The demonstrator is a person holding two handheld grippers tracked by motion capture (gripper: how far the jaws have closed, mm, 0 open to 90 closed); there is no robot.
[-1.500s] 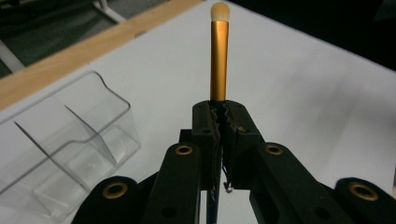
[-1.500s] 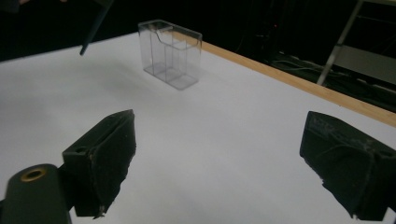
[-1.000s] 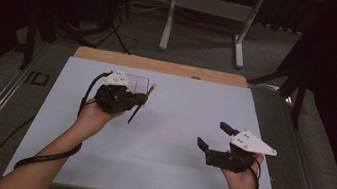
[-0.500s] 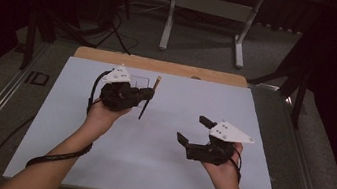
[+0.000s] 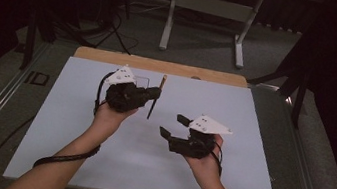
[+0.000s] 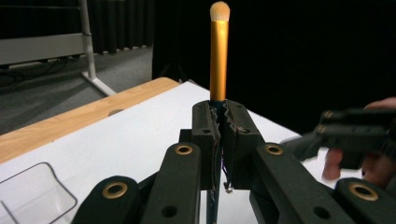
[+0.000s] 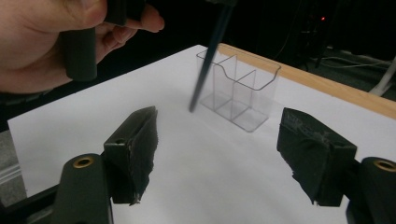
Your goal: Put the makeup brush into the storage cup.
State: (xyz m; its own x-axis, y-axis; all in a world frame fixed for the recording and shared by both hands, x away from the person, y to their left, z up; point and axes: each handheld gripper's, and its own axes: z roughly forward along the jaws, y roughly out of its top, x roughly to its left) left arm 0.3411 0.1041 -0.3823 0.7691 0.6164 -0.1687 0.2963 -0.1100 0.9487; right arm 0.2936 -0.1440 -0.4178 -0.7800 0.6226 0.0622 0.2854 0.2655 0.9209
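Brush point(image 5: 156, 96) is sitting clamped in the left gripper point(image 6: 221, 123), jaws shut on the dark handle; gold ferrule and bristle tip are pointing away from the person, long axis running roughly front to back above the white table point(image 5: 255, 178). Right gripper point(image 5: 175, 126), empty, has just been narrowing its spread jaws and is facing the brush's lower handle end, nothing between. Clear divided holder point(image 7: 239, 89) is standing just behind the brush.
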